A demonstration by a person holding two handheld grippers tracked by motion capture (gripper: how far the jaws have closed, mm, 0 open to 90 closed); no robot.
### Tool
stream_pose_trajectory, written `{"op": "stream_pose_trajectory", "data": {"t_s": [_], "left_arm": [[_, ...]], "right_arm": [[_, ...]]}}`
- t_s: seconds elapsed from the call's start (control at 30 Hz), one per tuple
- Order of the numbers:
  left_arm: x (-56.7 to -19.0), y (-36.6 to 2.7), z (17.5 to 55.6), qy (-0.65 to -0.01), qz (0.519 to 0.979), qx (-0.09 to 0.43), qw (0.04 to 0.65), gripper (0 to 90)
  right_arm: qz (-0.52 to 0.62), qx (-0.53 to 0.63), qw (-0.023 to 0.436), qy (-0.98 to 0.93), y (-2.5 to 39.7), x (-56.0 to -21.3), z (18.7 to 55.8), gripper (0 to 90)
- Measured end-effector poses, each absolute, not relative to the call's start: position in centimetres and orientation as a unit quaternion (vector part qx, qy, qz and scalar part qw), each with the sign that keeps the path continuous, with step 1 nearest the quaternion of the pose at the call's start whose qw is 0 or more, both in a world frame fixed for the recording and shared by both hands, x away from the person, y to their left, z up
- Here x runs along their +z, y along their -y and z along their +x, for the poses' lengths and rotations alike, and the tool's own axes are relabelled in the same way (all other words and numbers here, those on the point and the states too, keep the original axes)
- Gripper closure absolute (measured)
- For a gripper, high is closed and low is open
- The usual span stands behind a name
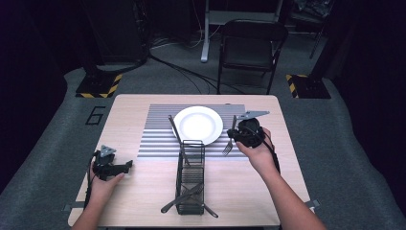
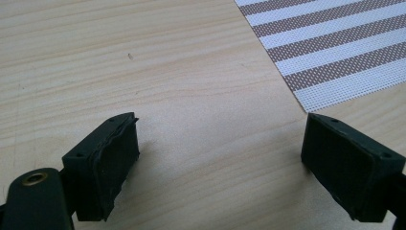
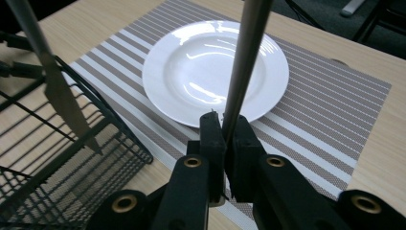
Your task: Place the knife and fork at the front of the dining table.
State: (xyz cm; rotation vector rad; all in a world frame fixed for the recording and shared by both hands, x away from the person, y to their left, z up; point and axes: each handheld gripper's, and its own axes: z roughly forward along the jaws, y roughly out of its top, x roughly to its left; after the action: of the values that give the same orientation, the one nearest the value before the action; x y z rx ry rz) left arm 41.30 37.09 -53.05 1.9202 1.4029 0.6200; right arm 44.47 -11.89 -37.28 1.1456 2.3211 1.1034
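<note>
Over striped placemat (image 3: 306, 120), fingers (image 3: 213, 139) pinch fork (image 3: 242, 72).

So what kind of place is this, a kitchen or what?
Probably a lab or studio mock-up: a lone table with a number taped on it, floor cables, hazard-striped stand bases.

The left gripper (image 2: 220, 158) occupies the lower part of the frame. Its two black jaws rise from the bottom edge, one at the lower left and one at the lower right, standing wide apart with nothing between them. The rubber pad (image 2: 115, 163) on the left jaw faces inward and has an uneven edge. A brass-coloured fastener (image 2: 34, 179) sits at the far lower left. Beneath the jaws lies the light wooden table (image 2: 143, 72), whose grain runs across the frame. A corner of the striped placemat (image 2: 335, 43), brown and white, fills the upper right.
</note>
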Motion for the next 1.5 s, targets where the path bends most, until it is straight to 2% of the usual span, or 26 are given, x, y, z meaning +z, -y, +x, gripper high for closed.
{"op": "stream_pose_trajectory", "data": {"t_s": [0.53,1.5], "left_arm": [[-53.0,-37.1,41.3,-0.538,0.736,0.238,0.335,12.5],[-53.0,-37.1,41.3,-0.538,0.736,0.238,0.335,12.5]], "right_arm": [[0.433,0.367,0.18,-0.804,12.5,-40.7,46.0,86.5],[0.452,0.362,0.197,-0.791,12.5,-43.3,48.6,85.7]]}}
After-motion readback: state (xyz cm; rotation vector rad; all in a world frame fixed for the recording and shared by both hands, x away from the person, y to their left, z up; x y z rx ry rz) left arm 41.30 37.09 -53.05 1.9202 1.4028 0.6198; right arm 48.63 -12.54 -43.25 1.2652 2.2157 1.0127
